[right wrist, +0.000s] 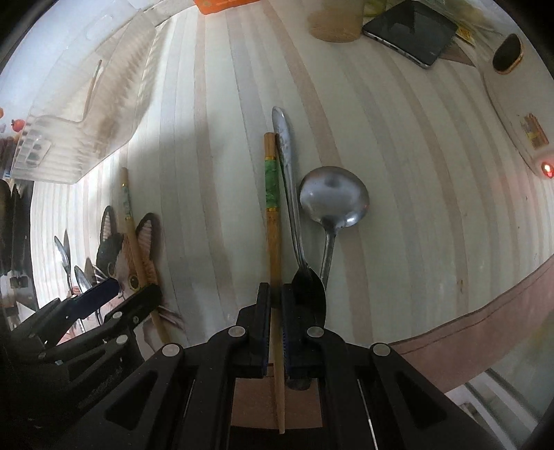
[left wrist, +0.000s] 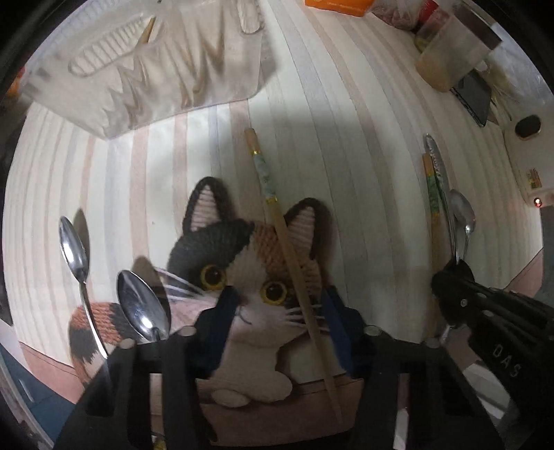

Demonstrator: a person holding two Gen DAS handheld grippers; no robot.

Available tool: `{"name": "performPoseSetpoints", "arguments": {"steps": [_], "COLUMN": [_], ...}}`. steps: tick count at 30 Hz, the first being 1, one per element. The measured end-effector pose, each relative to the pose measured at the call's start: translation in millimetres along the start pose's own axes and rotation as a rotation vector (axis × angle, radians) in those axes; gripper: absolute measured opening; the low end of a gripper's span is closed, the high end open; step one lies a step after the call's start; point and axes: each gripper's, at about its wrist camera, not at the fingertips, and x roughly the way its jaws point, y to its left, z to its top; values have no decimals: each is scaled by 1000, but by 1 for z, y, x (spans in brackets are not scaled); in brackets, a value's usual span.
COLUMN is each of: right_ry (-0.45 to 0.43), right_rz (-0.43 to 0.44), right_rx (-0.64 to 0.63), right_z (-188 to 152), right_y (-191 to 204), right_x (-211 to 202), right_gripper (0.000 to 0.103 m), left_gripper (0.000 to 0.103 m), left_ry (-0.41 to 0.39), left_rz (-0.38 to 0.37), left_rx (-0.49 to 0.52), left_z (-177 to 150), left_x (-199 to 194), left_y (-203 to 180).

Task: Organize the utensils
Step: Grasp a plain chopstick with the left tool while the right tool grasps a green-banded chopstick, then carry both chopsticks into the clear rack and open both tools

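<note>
My right gripper (right wrist: pixel 276 297) is shut on a wooden chopstick with a green band (right wrist: pixel 273 221), low over the striped table. A steel spoon handle (right wrist: pixel 289 166) and a round spoon (right wrist: pixel 333 197) lie just right of it. My left gripper (left wrist: pixel 273 311) is open around a second chopstick (left wrist: pixel 277 221) that lies across a cat-shaped mat (left wrist: pixel 249 277). Two spoons (left wrist: pixel 142 308) lie at the mat's left. A clear plastic utensil tray (left wrist: pixel 166 69) stands at the far left and holds one chopstick (left wrist: pixel 147 33). The right gripper (left wrist: pixel 453 277) also shows in the left wrist view.
A phone (right wrist: pixel 412 31), a cork-based cup (right wrist: pixel 334 24), a white device with a red light (right wrist: pixel 519 131) and an orange item (right wrist: pixel 221 4) stand at the far side. The table's pink front edge (right wrist: pixel 467 329) runs close on the right.
</note>
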Motion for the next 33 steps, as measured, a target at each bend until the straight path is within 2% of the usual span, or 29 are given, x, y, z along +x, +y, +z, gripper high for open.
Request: {"name": "performPoseSetpoints", "arguments": {"steps": [1, 2, 3, 5, 13, 17, 18, 24, 33], "right_ry": [0, 0, 1, 3, 3, -3, -10, 24, 10], "right_rz": [2, 3, 3, 1, 23, -10, -16, -4, -17], "right_rx": [1, 1, 0, -1, -47, -124, -110, -104, -99], "right_z": [1, -2, -7, -6, -9, -8, -8, -15, -30], "right_y": [-1, -1, -11, -9, 22, 43, 44, 41, 44], "right_x": [0, 2, 1, 1, 10, 12, 12, 16, 13], "right_gripper": [6, 6, 6, 6, 6, 7, 7, 8, 8], "left_gripper": [31, 17, 9, 4, 4, 4, 5, 7, 8], "left_ry": [-7, -12, -12, -12, -9, -12, -13, -11, -12], "left_rz": [8, 20, 27, 16, 14, 13, 14, 18, 16], "left_rx": [7, 13, 16, 6, -53, -55, -53, -40, -42], "left_z": [0, 1, 2, 2, 0, 5, -3, -2, -2], "left_x": [-1, -2, -2, -4, -8, -8, -6, -5, -6], "left_y": [1, 1, 4, 12, 54, 56, 56, 49, 51]}}
